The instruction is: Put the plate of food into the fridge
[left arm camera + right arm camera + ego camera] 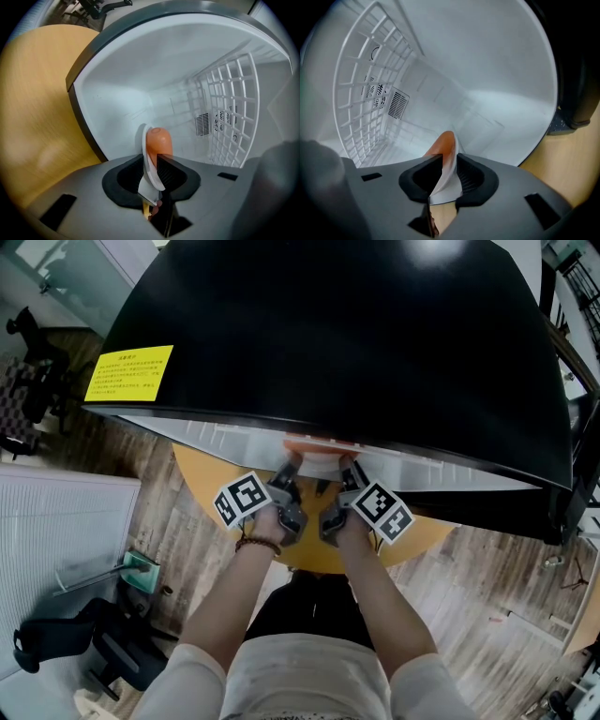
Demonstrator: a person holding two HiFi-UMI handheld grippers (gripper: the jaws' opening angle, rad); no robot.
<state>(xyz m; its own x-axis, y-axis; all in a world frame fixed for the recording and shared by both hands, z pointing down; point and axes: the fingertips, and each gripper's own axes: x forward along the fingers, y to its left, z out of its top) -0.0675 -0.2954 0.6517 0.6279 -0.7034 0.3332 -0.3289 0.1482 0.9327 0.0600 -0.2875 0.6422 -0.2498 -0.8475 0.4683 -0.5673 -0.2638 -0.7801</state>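
A white plate [322, 454] with orange food on it sits in the mouth of the black fridge [356, 334], held level between both grippers. My left gripper [284, 474] is shut on the plate's left rim [149, 164], and the orange food [158, 140] shows just past its jaws. My right gripper [351, 474] is at the right rim; its jaws stand wider than the plate's edge [449, 180], which lies loosely between them. The food [443, 143] pokes out beyond them. The white fridge interior [140, 79] lies straight ahead.
A white wire rack [229, 108] and a fan vent [204, 124] are at the back of the fridge. The fridge stands on a round yellow wooden table [202, 474]. A yellow label [129, 372] is on its top. A black bag [56, 643] lies on the floor at the left.
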